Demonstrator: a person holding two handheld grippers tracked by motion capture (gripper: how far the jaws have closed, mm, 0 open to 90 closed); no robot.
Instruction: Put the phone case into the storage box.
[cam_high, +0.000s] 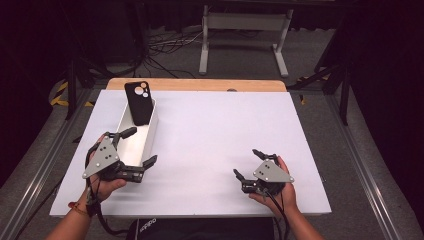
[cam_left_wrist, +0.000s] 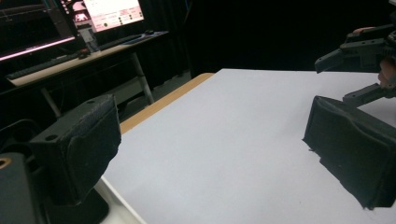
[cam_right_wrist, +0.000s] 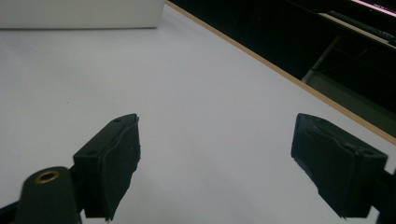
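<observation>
From high view I'm seeing the left tool (cam_high: 136, 148) spread wide, straddling the near end of the white bin (cam_high: 134, 142), w/ a glossy black phone case (cam_high: 138, 102) leaning upright at the bin's far end. My left gripper view is missing the case, showing fuzzy padded jaws & matte white worktop (cam_left_wrist: 233, 140). The right tool (cam_high: 248, 164) is resting released, nothing btwn its jaws

table (cam_high: 210, 145): sheet covers it, bare strip along far edge | bin (cam_high: 142, 134): on table, left half, running front to back | phone case (cam_high: 138, 102): in bin, at its far end, leaning upright | left gripper (cam_high: 140, 148): at bin's near end, jaws astride it | right gripper (cam_high: 248, 164): near right, well apart from bin
</observation>
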